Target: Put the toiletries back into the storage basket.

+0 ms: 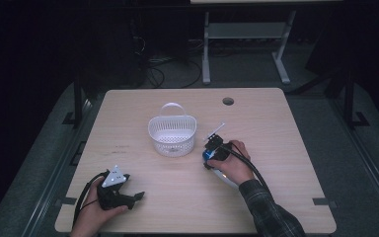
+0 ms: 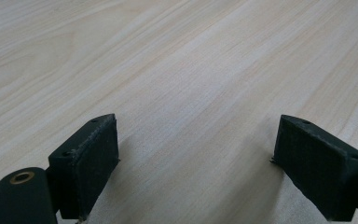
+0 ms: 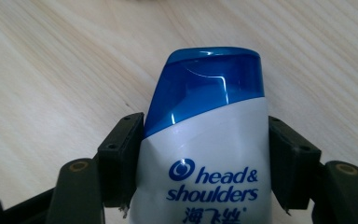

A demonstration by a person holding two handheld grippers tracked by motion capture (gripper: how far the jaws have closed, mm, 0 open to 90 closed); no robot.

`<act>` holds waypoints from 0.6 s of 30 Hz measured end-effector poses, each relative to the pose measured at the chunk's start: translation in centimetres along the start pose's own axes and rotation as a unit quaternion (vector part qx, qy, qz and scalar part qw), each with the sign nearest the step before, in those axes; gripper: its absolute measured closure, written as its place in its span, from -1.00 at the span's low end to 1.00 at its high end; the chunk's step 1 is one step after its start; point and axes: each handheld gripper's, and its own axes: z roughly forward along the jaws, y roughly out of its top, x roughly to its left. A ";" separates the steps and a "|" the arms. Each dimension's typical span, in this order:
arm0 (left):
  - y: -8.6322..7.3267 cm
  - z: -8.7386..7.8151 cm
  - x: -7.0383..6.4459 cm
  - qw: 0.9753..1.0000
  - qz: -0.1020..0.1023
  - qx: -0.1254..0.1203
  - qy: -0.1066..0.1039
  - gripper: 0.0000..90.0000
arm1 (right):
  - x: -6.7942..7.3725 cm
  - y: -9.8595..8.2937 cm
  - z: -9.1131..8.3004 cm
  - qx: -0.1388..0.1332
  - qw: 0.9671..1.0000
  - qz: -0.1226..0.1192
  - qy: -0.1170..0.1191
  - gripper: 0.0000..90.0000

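Beside the white basket [image 1: 172, 134], on its right, the right gripper [image 3: 205, 135] is clamping a shampoo bottle [image 3: 207, 140] lying on the bench [image 1: 276, 128], blue cap probably pointing toward the basket. Well apart, the left gripper [image 2: 196, 154] is resting wide and empty.

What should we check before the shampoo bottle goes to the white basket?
1. Grip: the right gripper has both black jaws pressed on the sides of the white plastic shampoo bottle with the blue cap: ok.
2. Bottle off the light wooden table: cannot tell; it sits low over the wood.
3. The white plastic basket with a handle stands upright, opening up: ok.
4. Basket inside free of things: cannot tell; the view into it is too small.
5. Path from bottle to basket: bare wood between them: ok.
6. The left gripper is open over bare wood, at the near left corner, out of the way: ok.
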 end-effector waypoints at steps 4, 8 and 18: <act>0.0 0.0 0.0 1.000 0.000 0.000 0.000 -0.71 | -0.2 0.0 -0.8 -0.018 1.000 0.013 0.019 -0.22; 0.0 0.0 0.0 1.000 0.000 0.000 0.000 -0.71 | -0.4 -0.2 -1.6 -0.031 0.999 0.012 0.019 -0.22; 0.0 0.0 0.0 1.000 0.000 0.000 0.000 -0.71 | -1.0 -1.7 -3.5 -0.102 0.994 0.030 0.023 -0.22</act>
